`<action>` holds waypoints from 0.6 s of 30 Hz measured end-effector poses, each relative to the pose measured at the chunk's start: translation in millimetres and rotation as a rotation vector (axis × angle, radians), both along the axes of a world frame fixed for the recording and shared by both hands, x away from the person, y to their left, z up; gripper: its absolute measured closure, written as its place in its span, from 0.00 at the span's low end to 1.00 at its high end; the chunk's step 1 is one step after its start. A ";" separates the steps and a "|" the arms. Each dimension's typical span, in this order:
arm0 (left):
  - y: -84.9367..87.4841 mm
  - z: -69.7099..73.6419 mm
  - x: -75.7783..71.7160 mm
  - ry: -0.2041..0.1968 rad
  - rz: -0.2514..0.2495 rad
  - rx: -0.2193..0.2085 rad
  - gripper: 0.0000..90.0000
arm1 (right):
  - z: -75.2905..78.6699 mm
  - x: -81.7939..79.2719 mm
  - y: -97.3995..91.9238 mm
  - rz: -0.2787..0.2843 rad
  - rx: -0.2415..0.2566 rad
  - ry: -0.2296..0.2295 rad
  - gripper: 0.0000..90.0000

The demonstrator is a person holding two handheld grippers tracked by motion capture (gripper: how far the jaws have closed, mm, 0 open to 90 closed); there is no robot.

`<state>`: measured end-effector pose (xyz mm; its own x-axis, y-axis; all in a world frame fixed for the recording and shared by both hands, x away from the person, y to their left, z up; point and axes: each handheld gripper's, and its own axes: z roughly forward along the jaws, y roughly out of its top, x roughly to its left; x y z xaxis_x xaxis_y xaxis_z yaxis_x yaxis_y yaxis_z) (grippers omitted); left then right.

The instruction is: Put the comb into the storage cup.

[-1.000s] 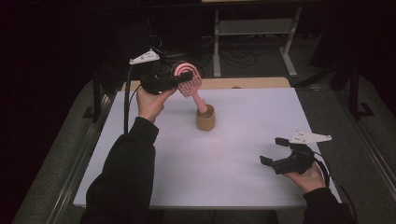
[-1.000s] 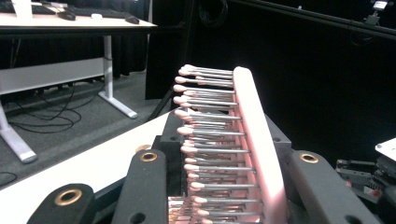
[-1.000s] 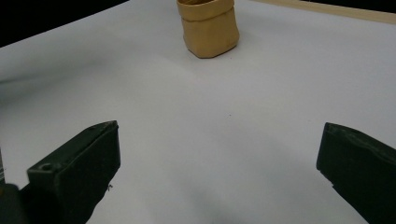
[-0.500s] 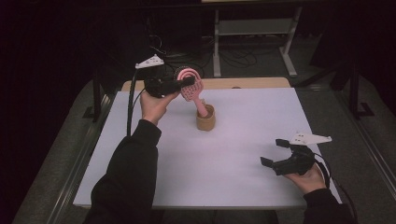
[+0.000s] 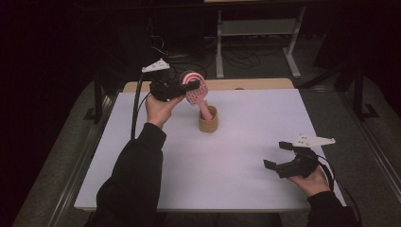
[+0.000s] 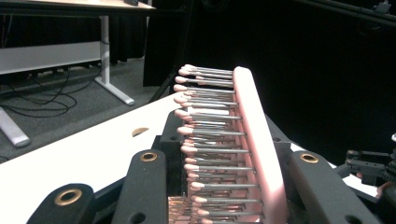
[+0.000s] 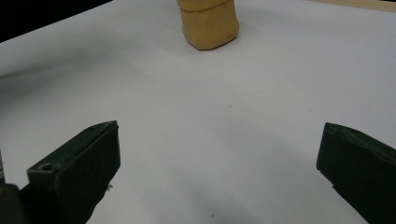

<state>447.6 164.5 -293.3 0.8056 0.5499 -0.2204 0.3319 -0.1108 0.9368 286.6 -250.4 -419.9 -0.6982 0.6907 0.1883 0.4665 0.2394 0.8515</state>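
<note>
1. The left gripper (image 5: 191, 86) is up over the far-left part of the desk (image 5: 246, 142), jaws pinching the head of a pink hairbrush (image 5: 196, 93). So the brush sits right between the jaws, not beside them.
2. In the left gripper view the hairbrush head (image 6: 252, 149) stands on edge between the two black jaws, bristles pointing to that view's left, smooth pink back toward the right jaw.
3. The brush's handle slants down from the head into a small tan cup (image 5: 208, 120), which stands on the desk near the far edge, a bit left of the middle. Can't tell if the handle tip touches the cup's bottom.
4. Looks of the brush: pink paddle-type head with rounded edges, rows of thin silvery pins with little pink ball tips, and a slim pink handle.
5. The cup is squat and tan-brown, upright; the right gripper view catches its lower part (image 7: 208, 23) at the top of the frame.
6. The right gripper (image 5: 275, 155) is down by the near-right corner of the desk, jaws spread wide with nothing between them, just white desk top. It's well apart from the brush and cup.
</note>
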 end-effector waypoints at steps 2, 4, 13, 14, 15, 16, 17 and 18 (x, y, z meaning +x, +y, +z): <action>-1.4 -2.3 0.6 0.001 0.002 0.003 0.70 | 0.0 0.1 -0.2 -0.001 0.000 -0.001 0.00; -2.4 -4.8 0.9 0.007 0.004 0.005 0.70 | -0.1 0.0 -0.3 -0.001 0.001 0.001 0.00; -0.2 -16.1 2.9 0.034 0.015 0.007 0.70 | -1.7 1.1 0.4 0.009 0.001 0.011 0.00; -0.1 -17.4 3.2 0.037 0.015 0.006 0.70 | -2.2 1.3 0.7 0.010 0.000 0.013 0.00; 0.2 -18.7 3.6 0.041 0.015 0.004 0.70 | -2.4 1.4 1.0 0.012 -0.003 0.016 0.00; 0.2 -20.2 4.1 0.042 0.015 0.001 0.70 | -2.7 1.5 1.4 0.013 -0.003 0.016 0.00; 0.3 -21.4 4.5 0.046 0.017 0.001 0.70 | -2.9 1.5 1.6 0.014 -0.004 0.016 0.00; 0.1 -22.7 5.0 0.048 0.019 -0.003 0.70 | -2.9 1.5 1.7 0.014 -0.005 0.016 0.00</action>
<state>452.6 164.7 -316.1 0.7832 0.5648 -0.2601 0.3787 -0.1016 0.9199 288.1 -248.8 -422.8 -0.7050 0.6814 0.1965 0.4767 0.2502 0.8427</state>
